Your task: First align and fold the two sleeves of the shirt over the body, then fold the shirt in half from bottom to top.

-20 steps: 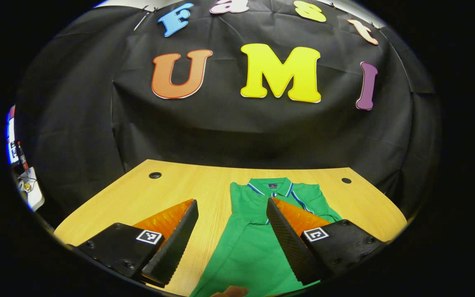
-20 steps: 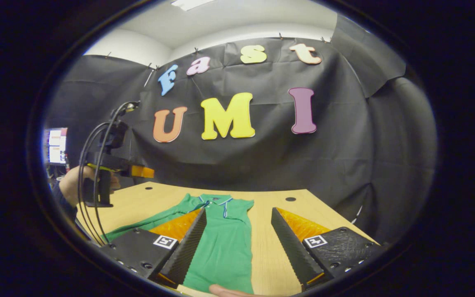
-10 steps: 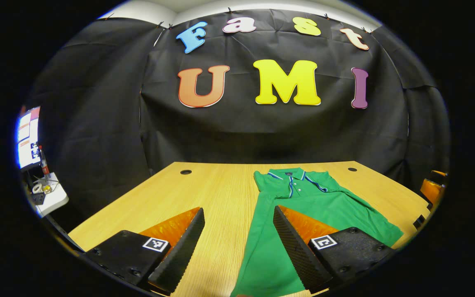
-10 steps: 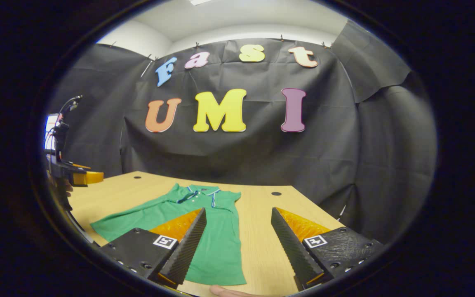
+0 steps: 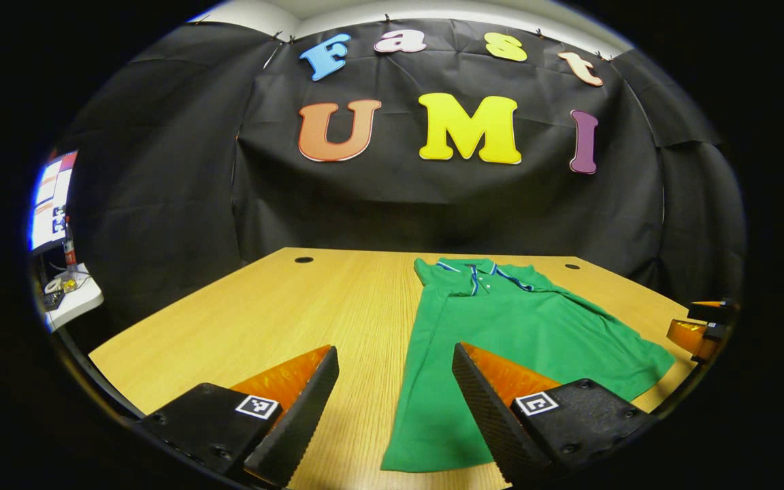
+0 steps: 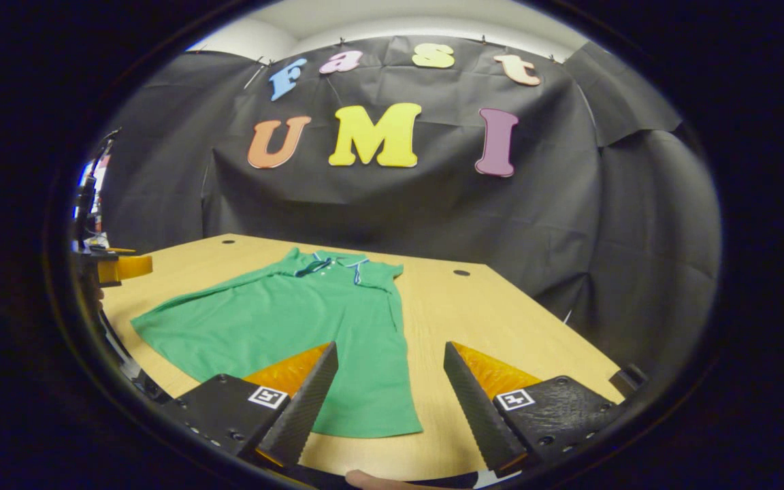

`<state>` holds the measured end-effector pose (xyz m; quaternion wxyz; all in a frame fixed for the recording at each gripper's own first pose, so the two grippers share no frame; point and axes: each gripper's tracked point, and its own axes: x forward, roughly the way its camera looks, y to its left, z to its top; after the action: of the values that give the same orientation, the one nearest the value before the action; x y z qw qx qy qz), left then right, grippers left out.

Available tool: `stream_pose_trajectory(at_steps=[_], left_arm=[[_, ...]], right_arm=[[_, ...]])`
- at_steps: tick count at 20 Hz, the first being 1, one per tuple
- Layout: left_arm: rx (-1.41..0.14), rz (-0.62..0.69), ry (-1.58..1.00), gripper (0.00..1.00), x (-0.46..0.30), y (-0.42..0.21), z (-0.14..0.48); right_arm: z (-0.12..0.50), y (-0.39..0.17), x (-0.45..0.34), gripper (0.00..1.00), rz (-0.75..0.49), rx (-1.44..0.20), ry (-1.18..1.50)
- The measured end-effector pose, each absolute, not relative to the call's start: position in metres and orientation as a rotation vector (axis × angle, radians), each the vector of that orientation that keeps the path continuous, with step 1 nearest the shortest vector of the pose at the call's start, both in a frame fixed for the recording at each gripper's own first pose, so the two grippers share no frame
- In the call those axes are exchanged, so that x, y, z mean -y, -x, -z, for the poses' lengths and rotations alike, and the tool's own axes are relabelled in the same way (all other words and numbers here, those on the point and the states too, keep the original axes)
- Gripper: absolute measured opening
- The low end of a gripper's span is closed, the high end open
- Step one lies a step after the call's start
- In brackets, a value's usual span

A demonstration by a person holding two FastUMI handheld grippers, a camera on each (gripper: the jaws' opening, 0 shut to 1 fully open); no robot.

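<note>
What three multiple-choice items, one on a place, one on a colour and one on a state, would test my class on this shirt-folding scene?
1. Where does the shirt lie?
A. flat on the wooden table
B. hanging on the wall
C. on the floor

2. What colour is the shirt?
A. red
B. green
C. white

3. How do the left tool and the right tool stand?
A. both shut on the shirt
B. one shut on the collar
C. both open, holding nothing

Answers:
1. A, the shirt is spread on the tabletop, collar toward the wall.
2. B, its cloth is green, with striped trim at the collar.
3. C, each tool's fingers stand apart with nothing between them.
</note>
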<state>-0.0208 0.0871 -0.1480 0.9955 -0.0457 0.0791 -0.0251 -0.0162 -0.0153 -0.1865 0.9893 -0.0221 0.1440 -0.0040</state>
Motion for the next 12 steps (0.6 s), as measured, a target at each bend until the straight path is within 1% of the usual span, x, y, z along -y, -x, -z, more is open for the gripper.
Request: stream_pose_trajectory(at_steps=[4,6,7,10,12], left_arm=[[-0.236,0.049,0.086,1.0,-0.091,0.028,0.185],[-0.271,0.055,0.085,1.0,-0.09,0.032,0.199],[-0.281,0.064,0.087,1.0,-0.086,0.036,0.201],[-0.286,0.091,0.093,1.0,-0.078,0.043,0.204],[-0.299,0.097,0.081,1.0,-0.074,0.043,0.207]], right_arm=[[0.215,0.022,0.012,0.95,0.014,-0.343,0.042],[0.231,0.025,0.012,0.95,0.016,-0.396,0.027],[0.236,0.03,0.012,0.96,0.013,-0.416,0.0],[0.236,0.039,0.016,0.95,0.005,-0.415,0.008],[0.235,0.039,0.028,0.96,0.03,-0.412,0.009]])
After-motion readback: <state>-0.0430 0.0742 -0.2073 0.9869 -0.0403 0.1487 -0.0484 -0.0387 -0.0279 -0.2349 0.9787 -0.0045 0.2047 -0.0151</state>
